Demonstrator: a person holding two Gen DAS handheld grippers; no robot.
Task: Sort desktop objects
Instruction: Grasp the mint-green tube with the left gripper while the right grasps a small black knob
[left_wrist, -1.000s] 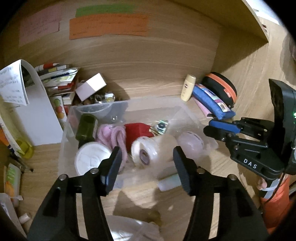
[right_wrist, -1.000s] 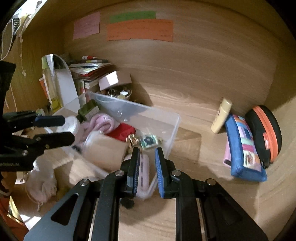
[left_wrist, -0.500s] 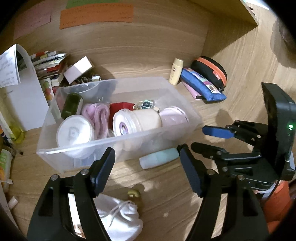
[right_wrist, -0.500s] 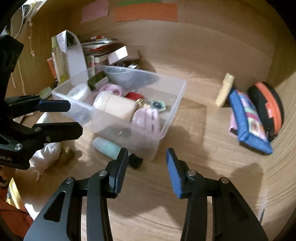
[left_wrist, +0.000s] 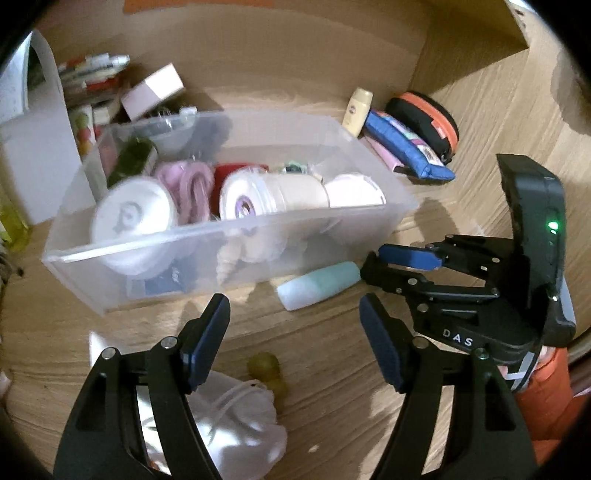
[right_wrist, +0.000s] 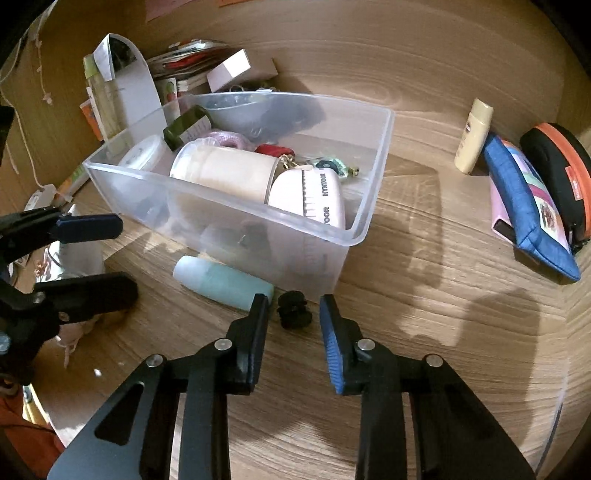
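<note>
Right wrist view looks down on a wood-grain counter (right_wrist: 406, 332) where the right claw (right_wrist: 293, 319) hangs with its ribbed blue pads spread, holding nothing; a small knobbly black hair clip (right_wrist: 293, 308) lies on the wood between its fingertips, just beside the capped end of a smooth pale-teal tube (right_wrist: 221, 280). That tube lies on its side against the front wall of a clear plastic bin (right_wrist: 373, 184), a rounded-corner rectangular tub crowded with things: a cream cylindrical jar (right_wrist: 225, 173) on its side, a white rounded case (right_wrist: 310, 195) with printed lettering, a dark green bottle (right_wrist: 186, 125), a coil of pink cord (right_wrist: 225, 138) and something red (right_wrist: 275, 150). Off to the right, well apart from the bin, a cream squeeze bottle (right_wrist: 474, 134) leans at the back wall beside a blue fabric pencil pouch (right_wrist: 524, 206) and a black oval case with an orange rim (right_wrist: 561, 166). From the left wrist view, the left claw (left_wrist: 295, 325) is also wide open and empty, poised above the counter in front of the bin, with a crumpled white drawstring bag (left_wrist: 236, 417) beneath it and a small translucent yellow lump (left_wrist: 264, 365) close by. Stacked booklets and a pale pink box (left_wrist: 153, 90) sit behind the bin.
</note>
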